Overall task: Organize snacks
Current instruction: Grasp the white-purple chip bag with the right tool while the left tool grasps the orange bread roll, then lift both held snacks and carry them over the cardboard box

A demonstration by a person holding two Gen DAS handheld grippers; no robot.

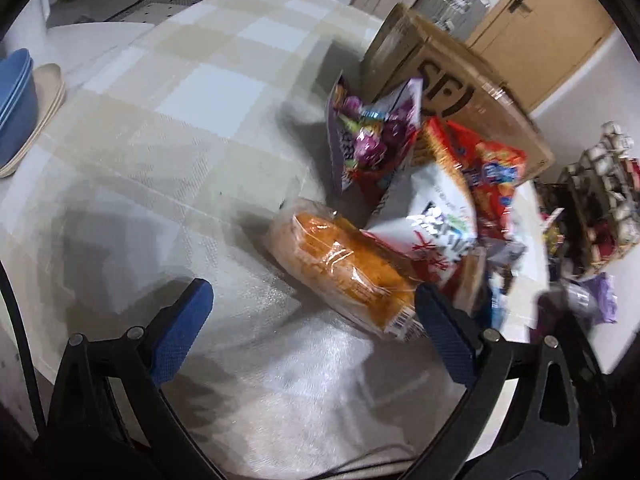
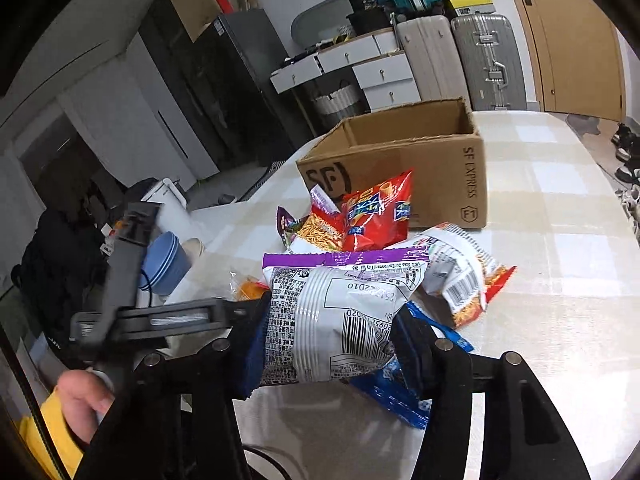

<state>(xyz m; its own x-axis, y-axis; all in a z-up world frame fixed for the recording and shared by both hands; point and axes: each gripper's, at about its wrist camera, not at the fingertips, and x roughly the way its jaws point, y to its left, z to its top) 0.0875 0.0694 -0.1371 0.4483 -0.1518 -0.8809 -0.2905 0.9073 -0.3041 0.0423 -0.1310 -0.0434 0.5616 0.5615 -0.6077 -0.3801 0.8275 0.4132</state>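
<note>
Your right claw (image 2: 326,346) is pinching a white and purple snack bag (image 2: 340,312) — its two blue pads press the bag from both sides, and the bag's back with the bar code faces the camera. Under that bag lies a blue packet (image 2: 396,398), flat on the surface (image 2: 560,280) with its checked cloth. Past the held bag is a heap of snacks: a red bag (image 2: 374,216) leans near the front of the open cardboard box (image 2: 408,168), an orange noodle-snack bag (image 2: 320,234) sits just beside it, and a white bag with a red edge (image 2: 464,276) lies to the right. The box stands upright at the back of the surface, and you can see its inside walls but not its bottom. Your left claw (image 1: 314,320) is spread wide and holds nothing. A clear pack of orange snack (image 1: 344,268) lies on the surface between its blue pads, closer to the right one; you cannot tell if it touches. Behind that pack are a purple candy bag (image 1: 372,136), a white crisp bag (image 1: 436,216) and the red bag (image 1: 492,176), all piled in front of the box (image 1: 460,88). At the far left edge sit stacked blue bowls (image 1: 16,96) beside cream plates (image 1: 44,92).
</note>
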